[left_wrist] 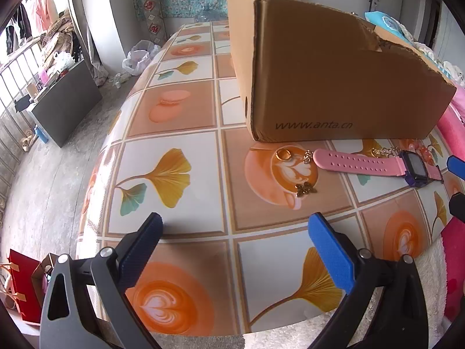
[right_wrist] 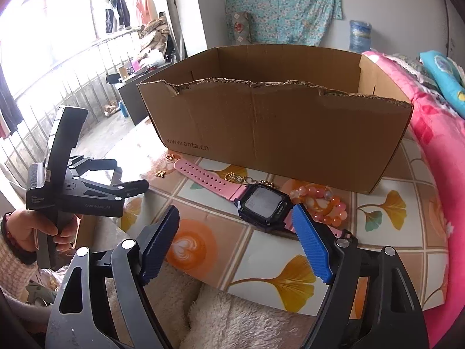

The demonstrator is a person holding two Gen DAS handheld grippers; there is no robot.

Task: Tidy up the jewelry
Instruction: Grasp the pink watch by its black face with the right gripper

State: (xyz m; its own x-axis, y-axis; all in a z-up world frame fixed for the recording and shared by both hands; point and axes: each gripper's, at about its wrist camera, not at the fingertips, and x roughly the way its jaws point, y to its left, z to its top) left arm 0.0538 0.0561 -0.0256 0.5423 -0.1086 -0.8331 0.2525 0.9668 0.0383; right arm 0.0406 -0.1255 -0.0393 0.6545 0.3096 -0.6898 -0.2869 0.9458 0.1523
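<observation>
- The left hand-held gripper point(left_wrist: 235, 224) hung wide over the near left part of the desk point(left_wrist: 186, 116), with nothing between its blue pads.
- The right hand-held gripper point(right_wrist: 236, 218) also stood wide, its jaws apart around bare desk just near of the watch point(right_wrist: 263, 202); its right pad overlapped the pink strap's near end in view, though contact could not be told.
- The watch lay flat in front of the open cardboard box point(right_wrist: 273, 125).
- A bead bracelet point(right_wrist: 322, 203) sat just right of the watch.
- A gold ring point(left_wrist: 283, 154) and a butterfly charm point(left_wrist: 305, 189) lay left of the strap.
</observation>
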